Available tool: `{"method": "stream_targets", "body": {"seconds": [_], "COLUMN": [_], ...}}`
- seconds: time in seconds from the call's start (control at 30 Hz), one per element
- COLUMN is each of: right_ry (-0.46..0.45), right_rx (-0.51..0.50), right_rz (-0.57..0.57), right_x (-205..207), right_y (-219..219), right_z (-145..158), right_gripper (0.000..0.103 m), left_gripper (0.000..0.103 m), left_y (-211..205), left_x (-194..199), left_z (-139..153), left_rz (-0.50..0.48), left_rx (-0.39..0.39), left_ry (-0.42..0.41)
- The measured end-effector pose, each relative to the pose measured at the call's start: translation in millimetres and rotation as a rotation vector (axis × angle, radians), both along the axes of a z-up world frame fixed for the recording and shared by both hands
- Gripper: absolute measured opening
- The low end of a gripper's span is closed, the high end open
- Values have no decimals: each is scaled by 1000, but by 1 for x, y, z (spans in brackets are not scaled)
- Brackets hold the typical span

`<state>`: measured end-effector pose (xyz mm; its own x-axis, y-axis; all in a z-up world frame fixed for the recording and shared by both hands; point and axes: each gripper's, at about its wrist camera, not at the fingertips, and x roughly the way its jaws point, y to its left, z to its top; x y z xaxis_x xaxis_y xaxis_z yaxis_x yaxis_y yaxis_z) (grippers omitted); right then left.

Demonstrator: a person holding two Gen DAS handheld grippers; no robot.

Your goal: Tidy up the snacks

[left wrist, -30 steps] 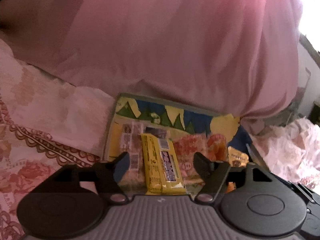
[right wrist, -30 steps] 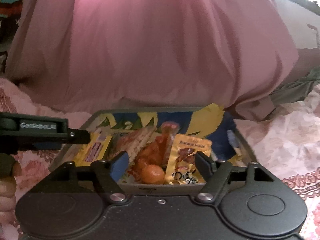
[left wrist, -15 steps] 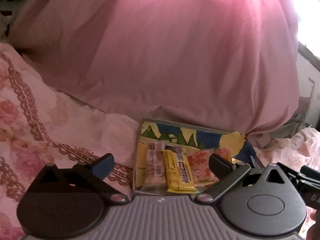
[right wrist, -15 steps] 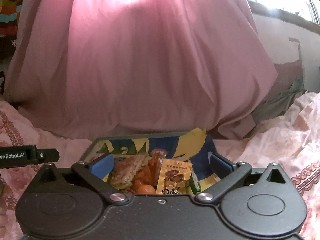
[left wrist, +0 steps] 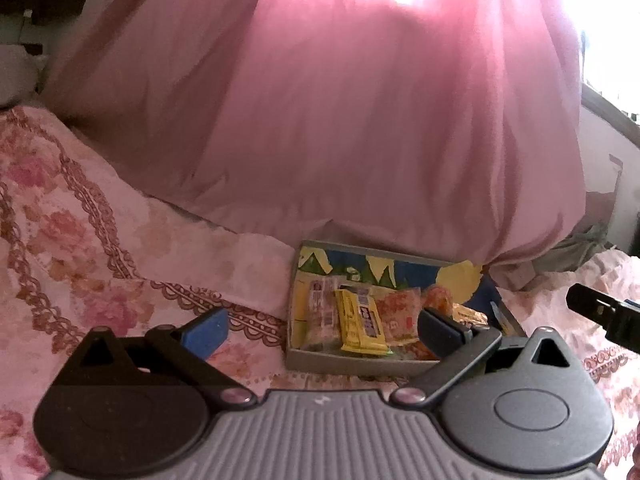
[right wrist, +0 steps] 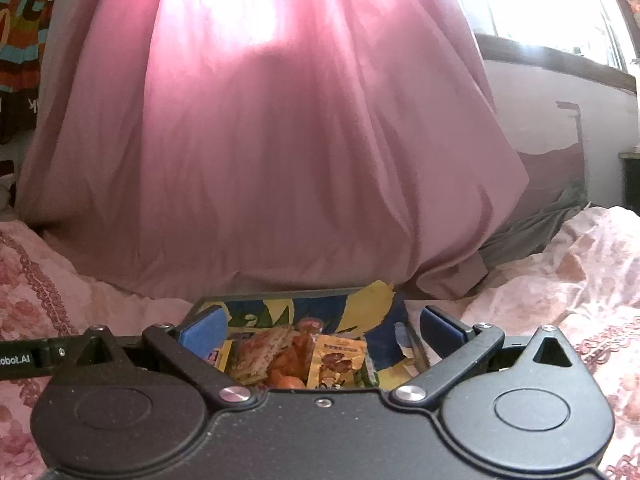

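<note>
Box (left wrist: 344, 362) of snacks lying ahead and below both tools, left tool (left wrist: 322, 330) and right tool (right wrist: 322, 330) spread wide and empty, right tool nearer.

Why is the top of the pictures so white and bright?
Right wrist view: sunlight from the window shines through the pink curtain, washing it out. Left wrist view: same glare at the top right, while the snack box below stays dim.

Left claw (left wrist: 322, 324) and right claw (right wrist: 322, 326) both gape wide, holding nothing, angled slightly downward.

Pink curtain (left wrist: 360, 120) crowds the snack box (left wrist: 352, 364) behind (front approach open).
</note>
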<state>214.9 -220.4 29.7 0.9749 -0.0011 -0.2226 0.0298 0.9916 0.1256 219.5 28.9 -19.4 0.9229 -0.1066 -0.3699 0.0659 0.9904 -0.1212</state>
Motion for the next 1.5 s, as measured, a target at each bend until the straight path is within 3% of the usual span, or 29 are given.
{"method": "stream_targets", "body": {"seconds": [0.33, 1.03, 1.5], "right_ry": [-2, 41, 137], "right_rx": [16, 11, -5], "right_rz": [-23, -29, -4], "right_x": [-45, -124, -155], "right_y": [-13, -8, 10], "right_z": [5, 5, -11], "right_gripper": [102, 102, 102], "left_gripper": [103, 103, 103], "left_y": [-7, 8, 3], "left_x": [-42, -112, -144], "left_z": [10, 2, -5], "left_rz": [-4, 36, 30], "left_rx": [34, 50, 93], "left_ry": [-16, 26, 79]}}
